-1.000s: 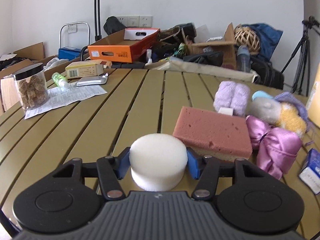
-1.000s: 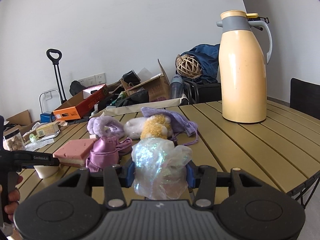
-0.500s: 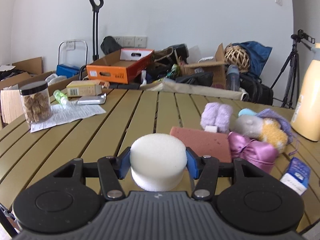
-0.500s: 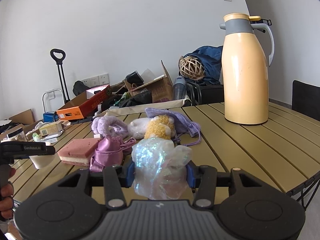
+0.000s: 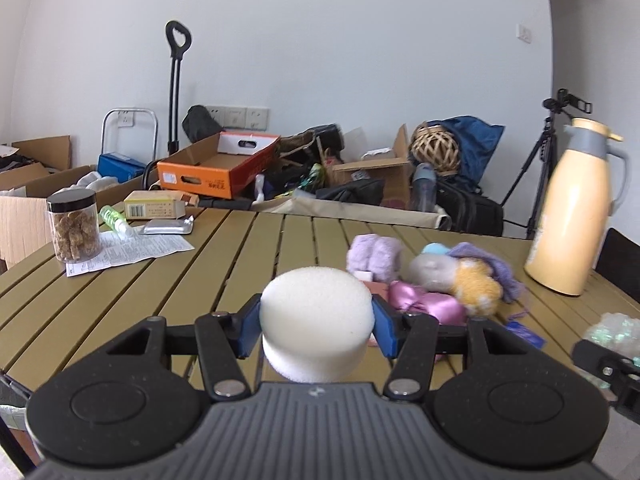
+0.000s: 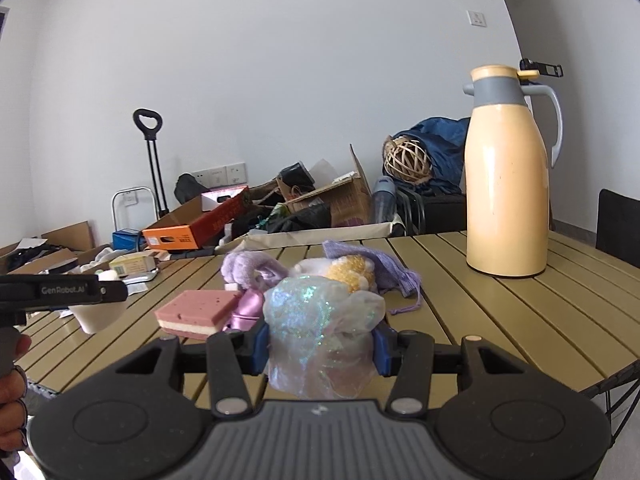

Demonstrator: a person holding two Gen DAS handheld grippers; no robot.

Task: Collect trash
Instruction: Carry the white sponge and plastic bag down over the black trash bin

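My left gripper (image 5: 316, 326) is shut on a round white foam sponge (image 5: 316, 312), held above the slatted olive table (image 5: 168, 280). My right gripper (image 6: 320, 346) is shut on a crumpled iridescent plastic wrapper (image 6: 316, 332), also held over the table. In the right wrist view the left gripper (image 6: 100, 300) shows at the left edge with the white sponge (image 6: 98, 316) under its black arm, and a hand (image 6: 12, 404) grips its handle. In the left wrist view the wrapper (image 5: 612, 330) and part of the right gripper appear at the far right.
On the table lie a pink sponge (image 6: 198, 312), a pink satin pouch (image 5: 424, 304), plush toys (image 5: 456, 276), a small blue box (image 5: 524, 332), a tall yellow thermos (image 6: 506, 176), a jar of snacks (image 5: 74, 224), a paper sheet (image 5: 128, 250) and a small carton (image 5: 154, 204). Boxes and bags crowd the floor behind.
Both grippers have risen and drawn back from the table with their loads still held. The left view has swung right, bringing the thermos and the right gripper into sight.
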